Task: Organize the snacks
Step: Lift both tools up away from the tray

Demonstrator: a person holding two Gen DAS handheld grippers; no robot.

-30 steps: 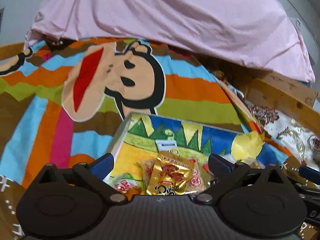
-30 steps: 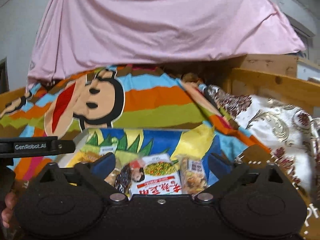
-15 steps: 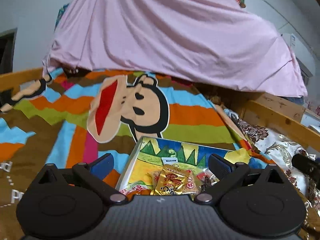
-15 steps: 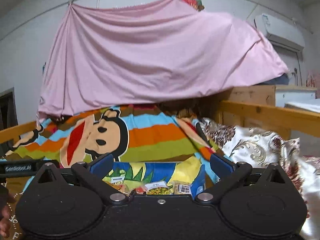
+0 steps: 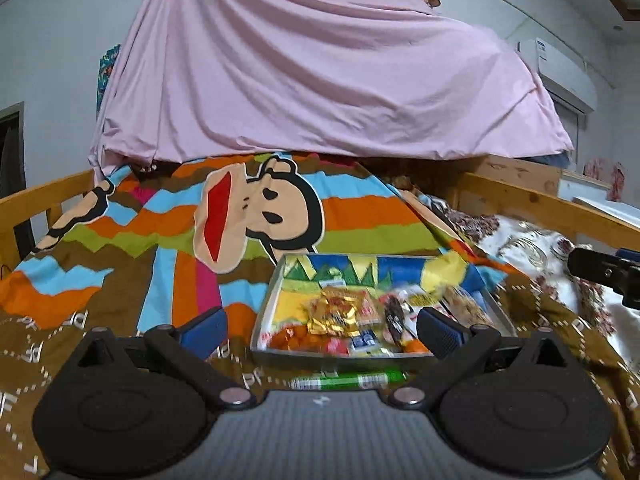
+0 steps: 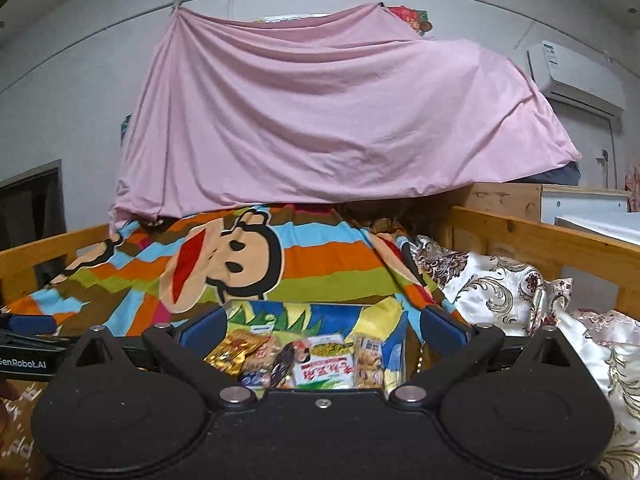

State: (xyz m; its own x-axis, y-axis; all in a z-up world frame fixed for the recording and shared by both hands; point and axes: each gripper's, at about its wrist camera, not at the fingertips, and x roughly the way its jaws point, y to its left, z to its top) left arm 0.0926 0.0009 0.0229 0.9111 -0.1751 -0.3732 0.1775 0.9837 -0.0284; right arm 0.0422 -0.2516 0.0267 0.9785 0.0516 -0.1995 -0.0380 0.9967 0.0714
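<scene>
A shallow tray (image 5: 267, 312) with a colourful cartoon lining lies on the bed and holds several snack packets, among them a gold packet (image 5: 336, 312). A green tube (image 5: 348, 380) lies on the blanket just in front of the tray. My left gripper (image 5: 320, 326) is open and empty, held near the tray's front edge. In the right wrist view the tray (image 6: 394, 344) holds a gold packet (image 6: 236, 350) and a white-and-green packet (image 6: 326, 368). My right gripper (image 6: 320, 326) is open and empty above the tray.
A striped monkey-print blanket (image 5: 160, 240) covers the bed. A pink sheet (image 5: 320, 72) hangs at the back. Wooden bed rails (image 6: 540, 240) run along both sides. A floral white cloth (image 6: 500, 288) lies at the right.
Both grippers have pulled back and tilted up from the tray. The tray now looks smaller and farther, and the green tube has come into the left wrist view.
</scene>
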